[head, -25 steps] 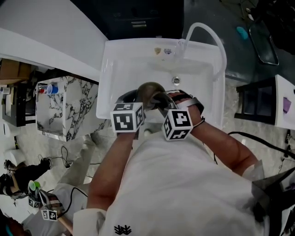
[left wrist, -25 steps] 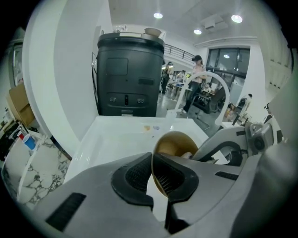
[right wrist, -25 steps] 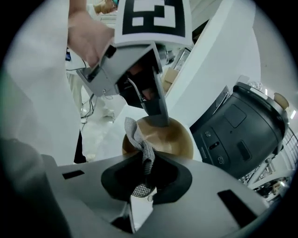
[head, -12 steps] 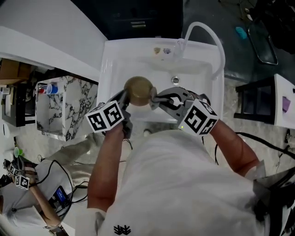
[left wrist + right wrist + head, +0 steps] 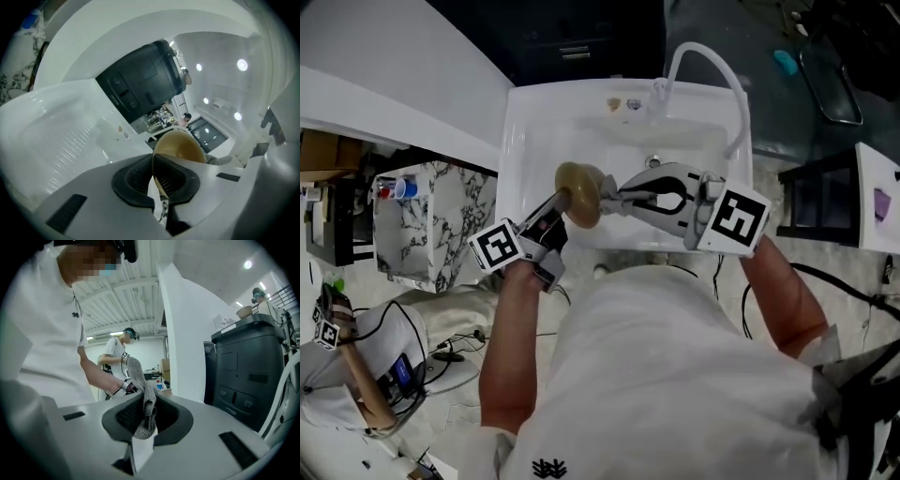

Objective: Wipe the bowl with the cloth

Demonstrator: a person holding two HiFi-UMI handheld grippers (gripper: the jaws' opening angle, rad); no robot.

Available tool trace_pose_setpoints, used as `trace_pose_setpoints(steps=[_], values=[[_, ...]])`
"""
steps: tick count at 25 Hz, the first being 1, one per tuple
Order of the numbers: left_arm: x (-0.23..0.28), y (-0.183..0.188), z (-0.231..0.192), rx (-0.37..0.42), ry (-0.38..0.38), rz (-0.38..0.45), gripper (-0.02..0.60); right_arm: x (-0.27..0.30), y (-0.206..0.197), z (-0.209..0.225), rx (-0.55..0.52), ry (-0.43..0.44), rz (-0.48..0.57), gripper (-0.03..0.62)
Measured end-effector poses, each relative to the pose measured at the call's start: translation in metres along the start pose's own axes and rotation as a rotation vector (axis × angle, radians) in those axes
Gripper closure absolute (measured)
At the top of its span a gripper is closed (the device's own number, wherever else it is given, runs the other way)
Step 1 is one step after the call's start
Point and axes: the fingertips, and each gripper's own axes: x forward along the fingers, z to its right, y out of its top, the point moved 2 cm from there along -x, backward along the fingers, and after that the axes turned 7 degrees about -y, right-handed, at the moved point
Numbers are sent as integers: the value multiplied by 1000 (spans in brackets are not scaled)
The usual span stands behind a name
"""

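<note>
With the left tongs [image 5: 562, 200] clamped on the rim of the bowl [image 5: 581, 193] from its 7 o'clock above the sink [image 5: 525, 141], the right tongs [image 5: 609, 195], closed on the cloth [image 5: 144, 404], sit just beside the bowl at its 3 o'clock.

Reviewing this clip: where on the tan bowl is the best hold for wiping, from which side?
The thin rim of the bowl, one jaw inside and one outside, from the person's left, as the left gripper clamps it. The wall is thin enough to pinch, leaving the rest free for the right gripper's cloth.
</note>
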Motion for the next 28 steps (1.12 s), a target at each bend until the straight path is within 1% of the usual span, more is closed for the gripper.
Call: trace_pose_setpoints(steps=[1,2,4,8,12,15,19,22,25,28], values=[[3,-5,4,-27,-33,-5,561,-1,3,0,6,5,18,551],[4,-9,7,-37,-59,-16,561,-1,6,0,9,6,34,551],[5,-15,11,-28,-98,-47,561,-2,12,2,17,5,63,551],[8,-27,24,11,-178,-105,561,-6,22,11,87,22,130,551],[13,-36,42,94,-278,-176,561,-6,26,22,226,33,177,551],[13,-40,55,114,-357,-190,561,-2,25,26,293,39,197,551],[13,-37,74,110,-468,-153,561,5,15,31,336,35,178,551],[10,-28,84,94,-527,-88,561,9,6,28,361,43,158,551],[7,-16,86,82,-541,-25,561,14,-4,19,359,59,128,551],[5,-5,84,79,-534,23,561,16,-9,10,365,90,110,551]])
